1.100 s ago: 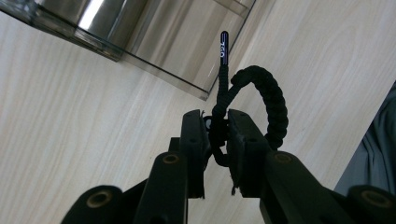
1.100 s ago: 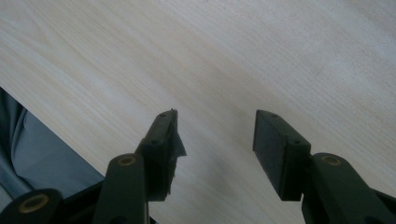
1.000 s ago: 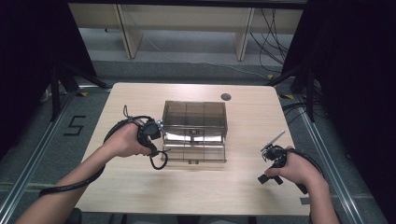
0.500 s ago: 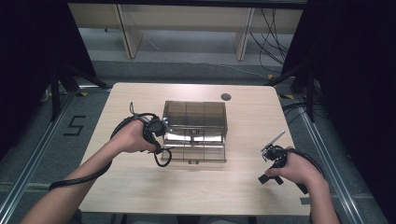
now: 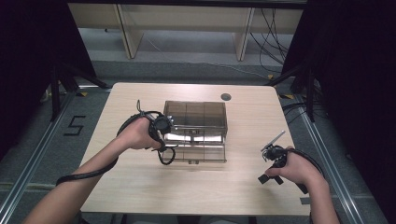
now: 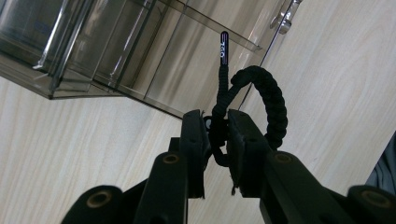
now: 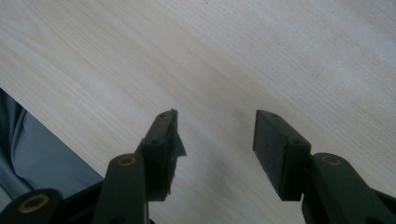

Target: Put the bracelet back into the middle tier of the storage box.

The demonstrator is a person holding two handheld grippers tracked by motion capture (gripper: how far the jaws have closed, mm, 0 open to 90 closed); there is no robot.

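dark curtains and a grey floor surround a pale wooden table, seen from above, with a shelf frame beyond its far edge. near the middle of the table stands a clear, smoke-tinted plastic box with inner dividers, and a small dark round spot sits on the tabletop behind it. a person's forearms come in from the bottom. the left gripper is at the box's left front corner, and a black braided bracelet hangs from it in a loop, just beside the box wall. in the left gripper view, the two black jaws are pressed against the bracelet's knotted end, pinching it, with the braided loop curving up and to the right and a thin black cord tip with white markings pointing toward the box above. the right gripper is held over the table's right side, well apart from the box. in the right gripper view, its jaws are spread wide over bare wood, with nothing between them, and a strip of grey floor shows at the lower left.
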